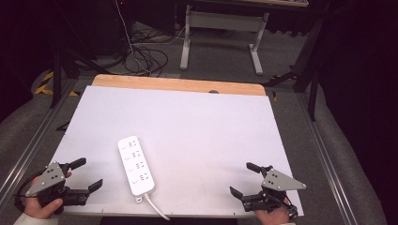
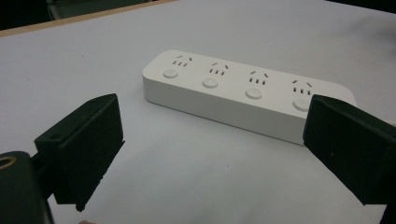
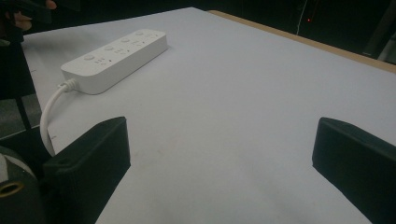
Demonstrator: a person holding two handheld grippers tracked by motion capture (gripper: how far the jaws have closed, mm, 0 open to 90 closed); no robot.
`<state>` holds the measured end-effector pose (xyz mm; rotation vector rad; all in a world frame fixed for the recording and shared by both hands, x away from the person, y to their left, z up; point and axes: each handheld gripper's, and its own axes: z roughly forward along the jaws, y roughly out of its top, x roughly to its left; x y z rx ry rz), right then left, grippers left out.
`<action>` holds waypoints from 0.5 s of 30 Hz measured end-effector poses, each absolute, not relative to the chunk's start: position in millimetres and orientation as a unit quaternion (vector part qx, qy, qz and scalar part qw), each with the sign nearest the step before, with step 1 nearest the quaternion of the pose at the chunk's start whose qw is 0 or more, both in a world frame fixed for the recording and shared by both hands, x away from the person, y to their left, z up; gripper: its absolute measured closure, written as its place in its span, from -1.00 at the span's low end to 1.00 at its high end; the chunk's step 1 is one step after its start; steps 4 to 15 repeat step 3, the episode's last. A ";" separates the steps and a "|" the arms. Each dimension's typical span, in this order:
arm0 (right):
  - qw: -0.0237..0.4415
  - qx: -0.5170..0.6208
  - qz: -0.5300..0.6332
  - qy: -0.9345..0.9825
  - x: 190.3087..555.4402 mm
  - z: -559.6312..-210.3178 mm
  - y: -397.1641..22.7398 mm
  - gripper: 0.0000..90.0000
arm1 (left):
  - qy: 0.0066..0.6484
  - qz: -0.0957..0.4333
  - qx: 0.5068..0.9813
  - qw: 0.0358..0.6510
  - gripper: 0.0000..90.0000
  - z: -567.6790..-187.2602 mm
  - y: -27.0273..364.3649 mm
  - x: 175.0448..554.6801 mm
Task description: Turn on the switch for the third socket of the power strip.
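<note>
In the high view, the white cable (image 1: pixel 156 208) of the power strip (image 1: pixel 135 165) runs off the near edge of the desk (image 1: pixel 197 126) and the bottom edge of the picture cuts it. The markings beside the sockets are too small to read. Both hands (image 1: pixel 44 206) are cut at the wrist by the bottom edge. In the left gripper view, the right jaw hides the far end of the power strip (image 2: pixel 243 93).

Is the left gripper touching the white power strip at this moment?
Apart. In the high view, bare white table surface separates the open left gripper from the power strip; the left gripper view also shows table between its jaws and the strip.
</note>
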<state>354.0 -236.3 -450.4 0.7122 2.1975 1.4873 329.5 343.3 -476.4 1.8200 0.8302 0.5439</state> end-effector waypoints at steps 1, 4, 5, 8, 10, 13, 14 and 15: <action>0.196 0.254 0.531 0.784 354.0 -450.4 -236.3 -0.90 | 0.344 0.228 0.756 0.508 -0.88 -476.5 343.3 329.6; 0.196 0.254 0.530 0.785 354.2 -450.5 -236.2 -0.90 | 0.344 0.232 0.757 0.505 -0.88 -477.0 343.1 329.8; 0.196 0.254 0.530 0.785 354.2 -450.5 -236.2 -0.90 | 0.344 0.232 0.757 0.505 -0.88 -477.0 343.1 329.8; 0.196 0.254 0.530 0.785 354.2 -450.5 -236.2 -0.90 | 0.344 0.232 0.757 0.505 -0.88 -477.0 343.1 329.8; 0.196 0.254 0.530 0.785 354.2 -450.5 -236.2 -0.90 | 0.344 0.232 0.757 0.505 -0.88 -477.0 343.1 329.8; 0.196 0.254 0.530 0.785 354.2 -450.5 -236.2 -0.90 | 0.344 0.232 0.757 0.505 -0.88 -477.0 343.1 329.8; 0.196 0.254 0.530 0.785 354.2 -450.5 -236.2 -0.90 | 0.344 0.232 0.757 0.505 -0.88 -477.0 343.1 329.8; 0.196 0.254 0.530 0.785 354.2 -450.5 -236.2 -0.90 | 0.344 0.232 0.757 0.505 -0.88 -477.0 343.1 329.8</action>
